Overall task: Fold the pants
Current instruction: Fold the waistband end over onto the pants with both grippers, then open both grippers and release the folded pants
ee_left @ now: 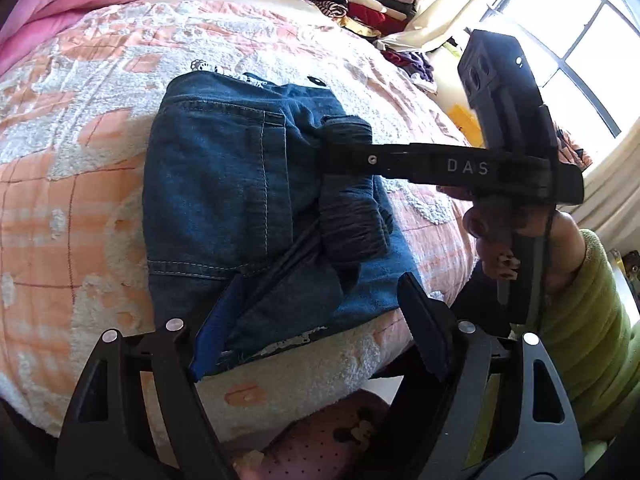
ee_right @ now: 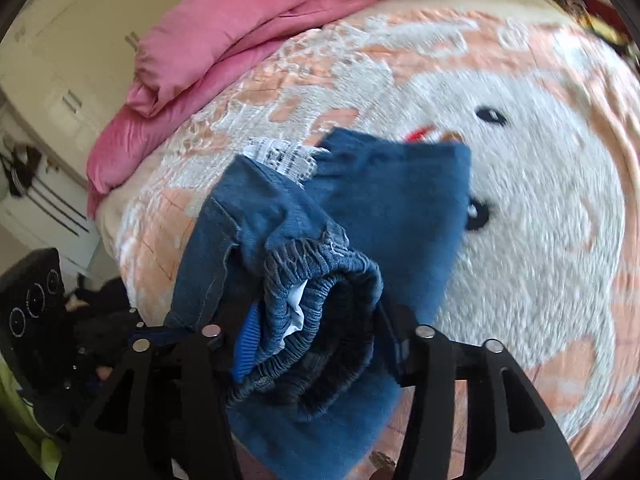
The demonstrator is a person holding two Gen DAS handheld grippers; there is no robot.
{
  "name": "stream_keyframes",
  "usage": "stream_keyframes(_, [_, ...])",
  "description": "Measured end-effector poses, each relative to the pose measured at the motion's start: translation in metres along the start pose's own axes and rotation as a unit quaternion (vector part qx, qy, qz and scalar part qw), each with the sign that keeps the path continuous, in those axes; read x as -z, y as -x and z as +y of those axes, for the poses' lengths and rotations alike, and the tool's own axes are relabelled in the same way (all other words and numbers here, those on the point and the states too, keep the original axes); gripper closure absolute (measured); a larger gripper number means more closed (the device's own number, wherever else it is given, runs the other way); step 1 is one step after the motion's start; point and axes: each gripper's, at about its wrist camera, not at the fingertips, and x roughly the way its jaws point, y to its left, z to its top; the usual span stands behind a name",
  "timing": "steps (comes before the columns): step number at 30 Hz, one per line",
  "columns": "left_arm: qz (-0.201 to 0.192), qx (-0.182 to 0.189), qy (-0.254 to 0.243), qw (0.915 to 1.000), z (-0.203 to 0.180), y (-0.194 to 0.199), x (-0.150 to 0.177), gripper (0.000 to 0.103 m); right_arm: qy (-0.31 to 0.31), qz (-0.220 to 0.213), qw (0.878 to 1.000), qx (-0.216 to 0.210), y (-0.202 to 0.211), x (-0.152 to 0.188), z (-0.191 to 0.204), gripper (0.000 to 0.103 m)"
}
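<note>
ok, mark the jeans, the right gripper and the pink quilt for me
jeans (ee_left: 224,184): left wrist view, on the flat denim panel by the pocket seam.
right gripper (ee_right: 316,344): right wrist view, midway between its fingertips, over the gathered waistband.
pink quilt (ee_right: 224,40): right wrist view, upper fold.

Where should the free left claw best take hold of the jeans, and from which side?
Likely the near hem of the jeans, approached from the bed's edge: it lies flat before the open left claw, while the right claw holds the bunched waistband.
</note>
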Motion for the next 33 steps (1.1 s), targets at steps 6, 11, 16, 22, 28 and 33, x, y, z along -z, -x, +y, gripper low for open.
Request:
stream_keyframes(6, [-0.042,-0.032,-0.014,0.9985,0.006,0.035,-0.004,0.053,0.035,-0.059,0.997,0.026,0.038,-0.010,0.013,0.047])
stream_keyframes(11, [-0.029,-0.054,0.001,0.9981,0.020,0.031,-0.004,0.073,0.068,-0.080,0.994,0.017,0.055,-0.009,0.034,0.047])
stream_keyframes(16, [0.008,-0.067,-0.021,0.9975,0.014,0.008,0.008,0.073,0.100,-0.042,0.994,0.020,0.029,-0.003,0.051,0.048])
stream_keyframes(22, [0.007,-0.068,-0.020,0.9974,0.017,0.007,0.010,0.072,0.067,0.010,0.993,0.092,-0.006,0.009,0.024,0.047])
stream_keyframes(28, [-0.012,-0.072,-0.017,0.9972,0.013,0.024,0.005,0.061,0.065,-0.051,0.994,0.068,0.035,0.015,0.032,0.038])
stream_keyframes(33, [-0.026,-0.083,-0.013,0.9961,0.013,0.035,0.002,0.053,0.064,-0.091,0.992,0.065,0.067,0.016,0.037,0.028])
